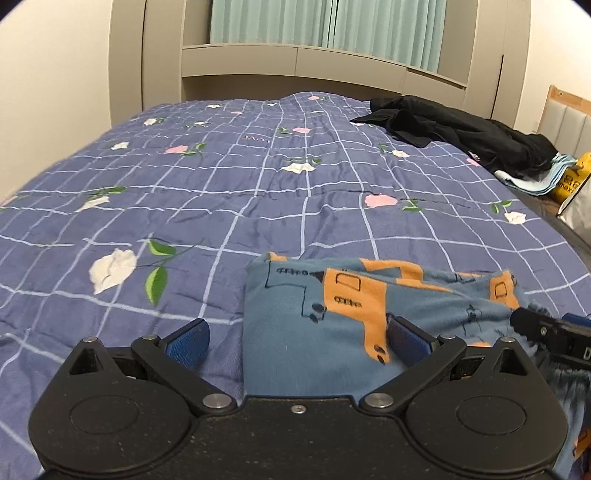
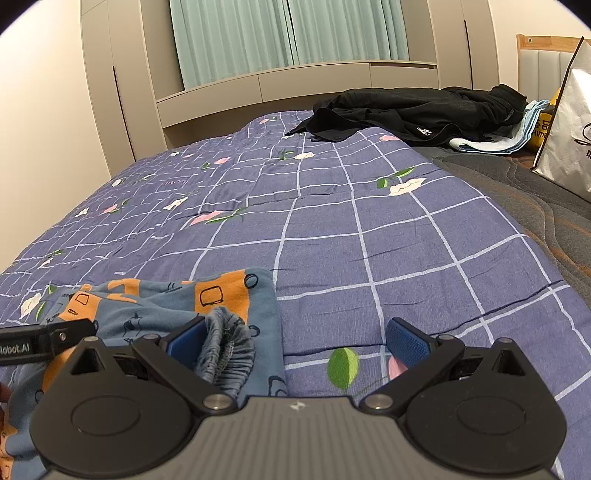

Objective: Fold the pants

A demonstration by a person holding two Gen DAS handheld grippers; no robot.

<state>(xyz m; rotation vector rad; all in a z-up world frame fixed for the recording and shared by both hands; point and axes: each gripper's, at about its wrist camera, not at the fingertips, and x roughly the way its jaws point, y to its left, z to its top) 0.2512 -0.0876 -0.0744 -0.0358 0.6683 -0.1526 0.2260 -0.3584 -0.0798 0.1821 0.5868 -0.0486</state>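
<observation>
The pants (image 1: 332, 314) are blue with orange truck prints and lie folded in a small bundle on the near part of the bed. My left gripper (image 1: 297, 341) is open, its jaws spread over the bundle's left edge, holding nothing. My right gripper (image 2: 295, 343) is open over the bundle's right edge (image 2: 236, 306); the elastic waistband (image 2: 225, 343) bunches up beside its left pad (image 2: 186, 341). Each gripper's finger shows at the edge of the other's view, the right one in the left wrist view (image 1: 546, 328) and the left one in the right wrist view (image 2: 48, 339).
The bed is covered by a blue checked quilt with flowers (image 1: 221, 177). A heap of black clothes (image 1: 461, 133) and a light blue cloth (image 1: 535, 181) lie at the far right. A white bag (image 2: 569, 122) stands on the grey mattress edge (image 2: 535, 206). A cabinet and curtains (image 1: 314, 22) stand behind.
</observation>
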